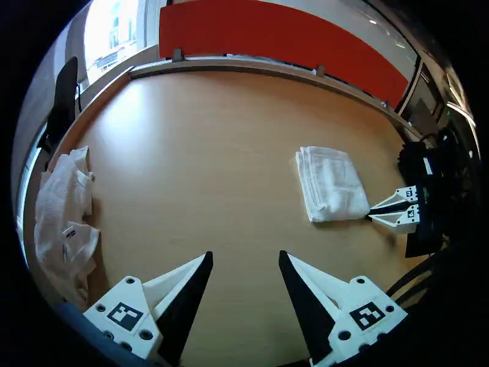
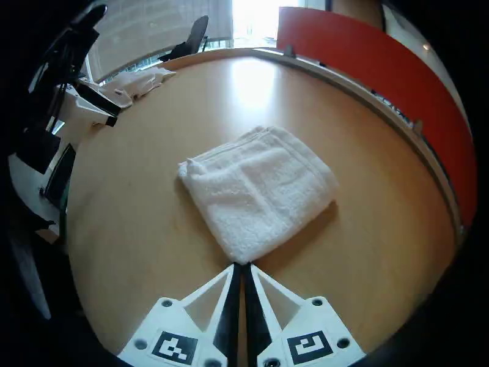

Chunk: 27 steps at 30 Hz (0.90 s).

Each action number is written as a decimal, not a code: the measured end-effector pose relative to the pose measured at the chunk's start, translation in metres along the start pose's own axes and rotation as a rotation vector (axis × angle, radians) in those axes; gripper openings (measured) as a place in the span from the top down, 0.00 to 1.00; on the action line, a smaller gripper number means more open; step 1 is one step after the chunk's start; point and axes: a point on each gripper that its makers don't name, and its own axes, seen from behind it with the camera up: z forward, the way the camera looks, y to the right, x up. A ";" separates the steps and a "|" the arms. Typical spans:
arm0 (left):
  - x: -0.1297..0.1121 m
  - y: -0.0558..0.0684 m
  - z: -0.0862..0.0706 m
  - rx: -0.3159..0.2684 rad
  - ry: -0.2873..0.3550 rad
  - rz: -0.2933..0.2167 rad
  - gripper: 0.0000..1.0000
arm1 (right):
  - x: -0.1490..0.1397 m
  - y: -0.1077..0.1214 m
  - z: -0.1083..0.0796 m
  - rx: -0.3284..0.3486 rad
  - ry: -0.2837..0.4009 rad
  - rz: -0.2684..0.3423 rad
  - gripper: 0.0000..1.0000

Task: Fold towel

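Note:
A white towel [image 1: 330,183] [image 2: 260,189] lies folded into a thick rectangle on the wooden table [image 1: 202,159]. My right gripper [image 2: 243,267] is shut, its fingertips right at the towel's near corner, and no cloth shows between the fingers. In the left gripper view, that same right gripper [image 1: 370,214] sits at the towel's near right corner, held by a dark-sleeved arm. My left gripper [image 1: 244,257] stands open over bare table, well to the left of the towel, nothing between its fingers. It also appears far off as the left gripper [image 2: 110,113] in the right gripper view.
A loose pile of white cloth [image 1: 61,220] [image 2: 137,79] lies at the table's left edge. A red panel [image 1: 275,37] [image 2: 391,79] runs along the far edge. A dark chair [image 1: 61,104] [image 2: 195,30] stands beyond the table by the window.

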 end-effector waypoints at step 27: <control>0.010 0.000 -0.007 -0.011 0.047 0.008 0.21 | 0.136 0.034 -0.063 -0.077 0.178 -0.136 0.96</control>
